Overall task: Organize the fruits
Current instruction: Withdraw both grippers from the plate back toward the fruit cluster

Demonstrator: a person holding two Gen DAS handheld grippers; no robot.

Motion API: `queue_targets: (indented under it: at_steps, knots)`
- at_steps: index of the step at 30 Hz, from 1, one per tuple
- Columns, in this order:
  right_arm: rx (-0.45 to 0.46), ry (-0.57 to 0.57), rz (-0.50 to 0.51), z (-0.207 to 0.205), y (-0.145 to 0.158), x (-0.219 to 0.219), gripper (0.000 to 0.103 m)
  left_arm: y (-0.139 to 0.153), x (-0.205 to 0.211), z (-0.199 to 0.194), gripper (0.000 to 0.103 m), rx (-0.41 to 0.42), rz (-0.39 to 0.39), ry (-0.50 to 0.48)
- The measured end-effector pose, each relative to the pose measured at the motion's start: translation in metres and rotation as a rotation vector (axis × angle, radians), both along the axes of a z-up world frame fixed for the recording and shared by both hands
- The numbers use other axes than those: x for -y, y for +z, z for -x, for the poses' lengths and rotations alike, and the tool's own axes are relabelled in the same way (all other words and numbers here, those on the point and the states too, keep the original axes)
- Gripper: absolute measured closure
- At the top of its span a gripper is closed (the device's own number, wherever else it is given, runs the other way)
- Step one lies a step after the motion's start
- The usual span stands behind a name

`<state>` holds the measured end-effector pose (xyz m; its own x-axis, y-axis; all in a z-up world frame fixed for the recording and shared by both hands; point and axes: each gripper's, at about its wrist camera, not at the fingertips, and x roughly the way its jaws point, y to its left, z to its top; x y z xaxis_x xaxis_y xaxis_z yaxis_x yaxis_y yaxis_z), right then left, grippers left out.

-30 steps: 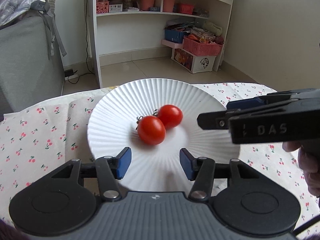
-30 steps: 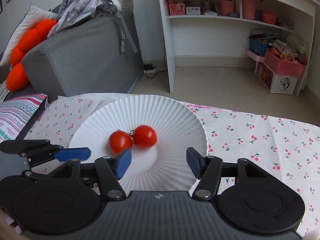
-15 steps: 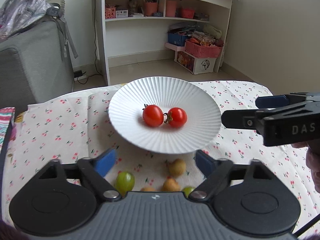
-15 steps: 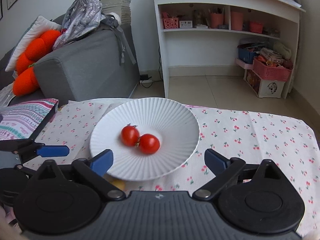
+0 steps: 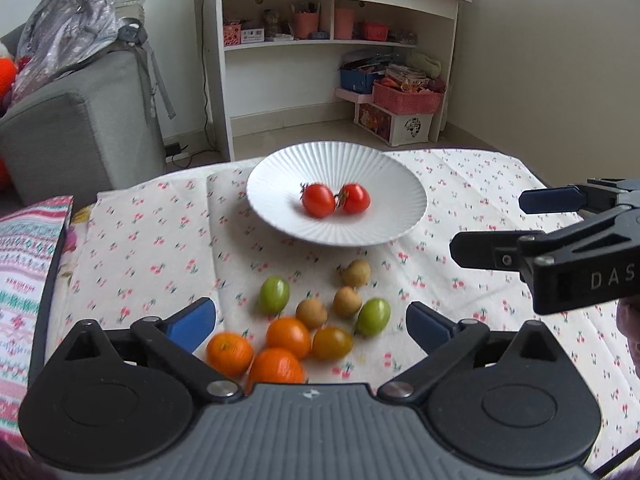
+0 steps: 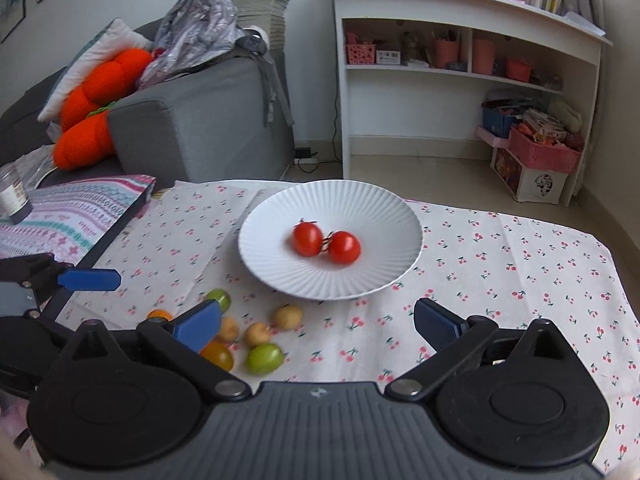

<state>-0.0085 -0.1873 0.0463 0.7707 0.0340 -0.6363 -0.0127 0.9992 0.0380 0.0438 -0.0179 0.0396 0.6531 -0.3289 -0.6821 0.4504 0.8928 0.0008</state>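
Note:
A white ribbed plate (image 5: 280, 216) (image 6: 376, 272) stands on the cherry-print cloth and holds two red tomatoes (image 5: 318, 200) (image 6: 307, 239). Loose fruit lies in front of it: two green ones (image 5: 274, 294) (image 6: 264, 358), three small brown ones (image 5: 347, 301) (image 6: 287, 317), three oranges (image 5: 288, 337) and a yellow-brown tomato (image 5: 331, 343) (image 6: 218, 354). My left gripper (image 5: 311, 326) is open and empty, above the loose fruit. My right gripper (image 6: 318, 324) is open and empty, just right of the fruit; it also shows at the right of the left wrist view (image 5: 520, 220).
A grey sofa (image 6: 192, 120) with an orange plush (image 6: 100, 104) stands at the back left. A white shelf unit (image 6: 460, 92) with baskets is behind the table. A patterned cushion (image 6: 72, 216) lies at the table's left edge.
Both grippers pulled back and up from the plate and their jaws opened wider. The loose fruit in front of the plate came into view.

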Motion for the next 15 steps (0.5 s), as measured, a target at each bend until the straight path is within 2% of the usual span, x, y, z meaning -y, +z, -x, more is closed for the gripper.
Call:
queue_targets:
  at_steps: [4,8,15]
  knots:
    - [-0.006,0.035,-0.012,0.009,-0.008,-0.01,0.0,-0.006,-0.014,0.01,0.01,-0.012,0.009,0.019]
    - [-0.014,0.057,-0.069,0.02,-0.02,-0.014,0.0,-0.014,-0.026,0.017,0.01,-0.018,0.009,0.01]
    - [-0.075,0.072,-0.05,0.03,-0.035,-0.022,0.0,-0.028,-0.049,0.027,0.01,-0.04,0.028,0.001]
